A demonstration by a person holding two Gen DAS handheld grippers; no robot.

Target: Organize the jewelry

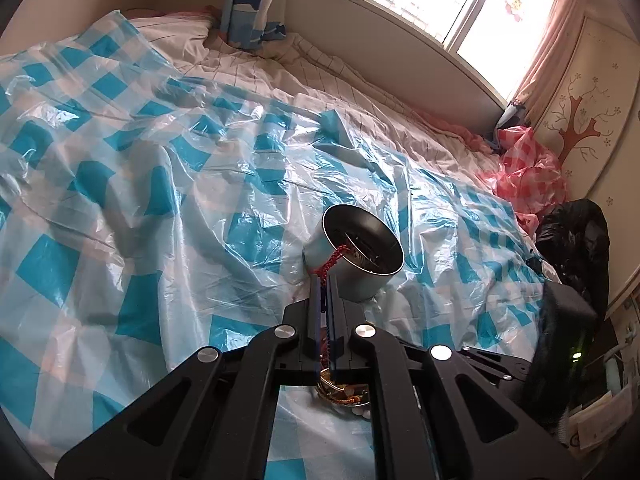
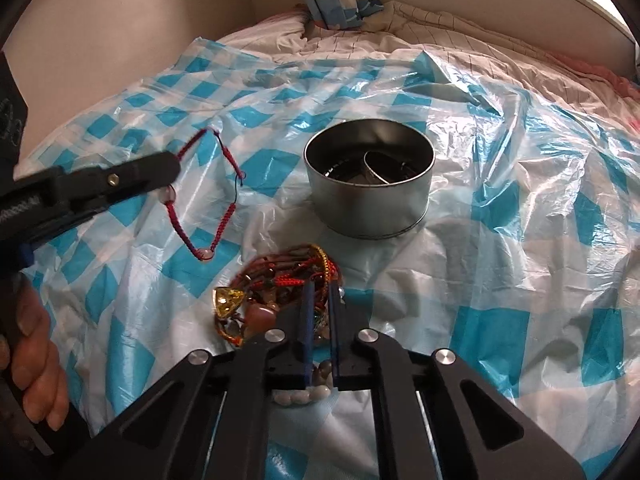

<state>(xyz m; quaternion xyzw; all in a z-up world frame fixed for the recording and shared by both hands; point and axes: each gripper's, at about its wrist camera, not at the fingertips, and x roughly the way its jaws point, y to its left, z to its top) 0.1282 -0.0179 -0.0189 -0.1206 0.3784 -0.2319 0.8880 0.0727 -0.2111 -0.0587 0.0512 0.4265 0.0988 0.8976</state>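
**Right wrist view: red cord hangs left of the tin, in the left gripper's hold**

Right wrist view, read from the left edge: the person's hand (image 2: 34,354) grips the handle of the left gripper (image 2: 170,168), whose black fingers reach in from the left middle of the frame. They are pressed together on a red braided cord bracelet with clear beads (image 2: 208,200). The bracelet hangs from them as an open, roughly diamond-shaped loop, its long axis running from upper left to lower right, over the blue-and-white checked plastic sheet (image 2: 520,320).

Right of the loop, near the frame's centre, stands the round grey metal tin (image 2: 370,208), upright and open, with a metal bangle lying inside. So the tin lies to the right of the held bracelet, clearly apart from it, and the left gripper is the nearer one for the drop; I judge the coming move to be a carry rightward until the loop is above the rim.

At lower centre lies a tangled heap of red and gold cords, beads and a yellow faceted stone (image 2: 276,296). The right gripper (image 2: 320,292) points into this heap with its jaws almost closed, only a narrow slot between them; whether it pinches a strand I cannot tell.

In the left wrist view, the left gripper (image 1: 326,284) sits at lower centre, red cord showing in its closed slot, the tin (image 1: 356,256) just past the fingertips.
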